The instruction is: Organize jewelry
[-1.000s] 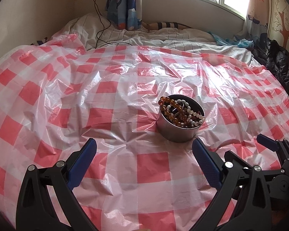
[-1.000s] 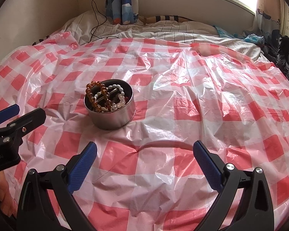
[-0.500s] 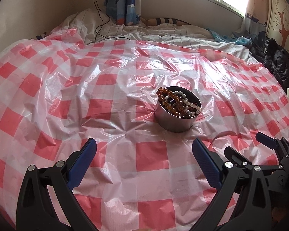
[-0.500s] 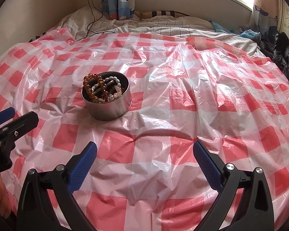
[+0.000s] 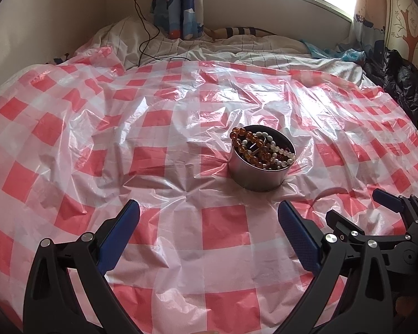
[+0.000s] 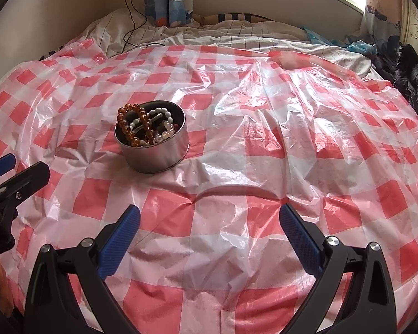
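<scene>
A round metal tin (image 5: pixel 257 176) stands upright on the red-and-white checked plastic sheet (image 5: pixel 164 128). It holds an amber bead bracelet (image 5: pixel 241 139) and a white bead bracelet (image 5: pixel 281 153), piled above the rim. The tin also shows in the right wrist view (image 6: pixel 156 153). My left gripper (image 5: pixel 209 222) is open and empty, nearer to me than the tin. My right gripper (image 6: pixel 209 222) is open and empty, to the right of the tin and nearer. Its fingers (image 5: pixel 387 199) show at the right of the left wrist view.
The sheet covers a bed with striped white bedding (image 5: pixel 237 47) at the far end. A black cable (image 5: pixel 142 36) runs down from a wall socket. A dark jacket (image 5: pixel 401 83) lies at the right edge. A curtain (image 5: pixel 178 5) hangs below the window.
Both grippers have pulled back and risen a little, so the tin looks smaller and farther. Both stay open. The tin and beads have not moved.
</scene>
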### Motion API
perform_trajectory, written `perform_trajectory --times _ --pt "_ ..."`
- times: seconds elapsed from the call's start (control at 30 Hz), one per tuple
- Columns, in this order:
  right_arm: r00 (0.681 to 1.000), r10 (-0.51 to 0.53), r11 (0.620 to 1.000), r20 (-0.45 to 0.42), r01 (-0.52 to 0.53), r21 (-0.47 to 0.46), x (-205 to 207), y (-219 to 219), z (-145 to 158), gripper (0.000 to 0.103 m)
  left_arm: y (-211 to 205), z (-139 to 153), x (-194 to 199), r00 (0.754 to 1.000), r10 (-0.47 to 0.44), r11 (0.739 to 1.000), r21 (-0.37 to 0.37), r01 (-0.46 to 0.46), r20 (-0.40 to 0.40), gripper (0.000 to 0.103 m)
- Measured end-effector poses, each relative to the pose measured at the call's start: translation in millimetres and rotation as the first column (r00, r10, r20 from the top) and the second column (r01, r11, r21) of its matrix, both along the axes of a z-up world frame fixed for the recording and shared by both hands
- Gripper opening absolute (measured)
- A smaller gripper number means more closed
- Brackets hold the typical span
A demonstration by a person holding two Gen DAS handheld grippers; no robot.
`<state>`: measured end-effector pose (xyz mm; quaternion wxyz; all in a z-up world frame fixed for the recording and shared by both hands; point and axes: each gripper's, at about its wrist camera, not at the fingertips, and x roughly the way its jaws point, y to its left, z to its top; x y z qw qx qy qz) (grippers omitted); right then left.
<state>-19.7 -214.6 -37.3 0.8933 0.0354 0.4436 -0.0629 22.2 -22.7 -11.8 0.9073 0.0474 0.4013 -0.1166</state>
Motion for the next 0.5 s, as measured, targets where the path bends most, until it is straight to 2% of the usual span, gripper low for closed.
perform_trajectory --times 0.5 --pt "1.000 -0.005 1.000 -0.011 0.005 0.000 8.0 -3.2 -8.3 0.096 -5.3 -4.9 4.4 1.000 0.000 1.000 0.021 0.000 0.000 0.095"
